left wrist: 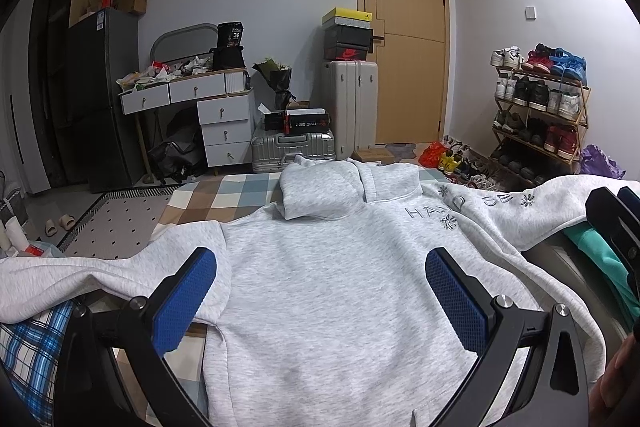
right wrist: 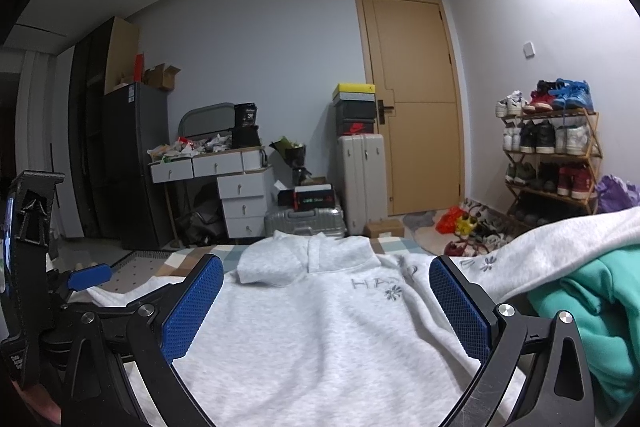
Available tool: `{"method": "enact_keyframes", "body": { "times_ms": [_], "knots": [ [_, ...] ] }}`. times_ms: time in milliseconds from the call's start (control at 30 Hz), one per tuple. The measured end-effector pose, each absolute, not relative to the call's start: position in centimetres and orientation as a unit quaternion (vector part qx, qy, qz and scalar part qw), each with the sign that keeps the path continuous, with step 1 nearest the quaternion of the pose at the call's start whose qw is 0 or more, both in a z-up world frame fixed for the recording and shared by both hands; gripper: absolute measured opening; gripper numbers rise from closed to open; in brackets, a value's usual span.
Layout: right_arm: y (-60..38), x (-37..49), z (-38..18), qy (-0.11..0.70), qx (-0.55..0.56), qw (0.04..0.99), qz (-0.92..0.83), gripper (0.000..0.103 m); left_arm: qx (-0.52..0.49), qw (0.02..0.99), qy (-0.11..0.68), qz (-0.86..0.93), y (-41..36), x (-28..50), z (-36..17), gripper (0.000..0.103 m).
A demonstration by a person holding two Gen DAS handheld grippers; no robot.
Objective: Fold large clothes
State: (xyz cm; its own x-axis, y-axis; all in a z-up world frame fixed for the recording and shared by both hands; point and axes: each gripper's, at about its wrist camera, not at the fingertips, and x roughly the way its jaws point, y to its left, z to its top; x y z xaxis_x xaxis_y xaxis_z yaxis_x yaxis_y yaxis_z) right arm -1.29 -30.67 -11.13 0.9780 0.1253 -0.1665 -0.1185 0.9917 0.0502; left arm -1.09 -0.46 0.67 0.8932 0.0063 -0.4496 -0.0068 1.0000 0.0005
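A light grey hoodie (left wrist: pixel 332 275) lies spread flat on the bed, hood at the far end, sleeves out to both sides, grey lettering on the right shoulder. It also fills the right wrist view (right wrist: pixel 320 339). My left gripper (left wrist: pixel 320 291) is open and empty, hovering above the hoodie's body, its blue pads (left wrist: pixel 188 299) wide apart. My right gripper (right wrist: pixel 326 303) is open and empty above the hoodie's right half. The left gripper shows at the left edge of the right wrist view (right wrist: pixel 60 287).
A teal garment (right wrist: pixel 592 311) lies on the right sleeve side. A blue plaid cloth (left wrist: pixel 32 351) lies under the left sleeve. The checked bedspread (left wrist: pixel 224 195) shows beyond the hood. Beyond the bed stand suitcases (left wrist: pixel 292 147), a drawer desk (left wrist: pixel 216 111), a shoe rack (left wrist: pixel 540 115) and a door (left wrist: pixel 404 39).
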Motion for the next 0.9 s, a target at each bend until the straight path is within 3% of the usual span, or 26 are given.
{"method": "enact_keyframes", "body": {
  "times_ms": [900],
  "knots": [
    [-30.30,-1.08,-11.39,0.092,0.019,0.994,0.060,0.103,0.001,0.972,0.235,0.003,-0.48,-0.95,0.42,0.102]
  ]
}}
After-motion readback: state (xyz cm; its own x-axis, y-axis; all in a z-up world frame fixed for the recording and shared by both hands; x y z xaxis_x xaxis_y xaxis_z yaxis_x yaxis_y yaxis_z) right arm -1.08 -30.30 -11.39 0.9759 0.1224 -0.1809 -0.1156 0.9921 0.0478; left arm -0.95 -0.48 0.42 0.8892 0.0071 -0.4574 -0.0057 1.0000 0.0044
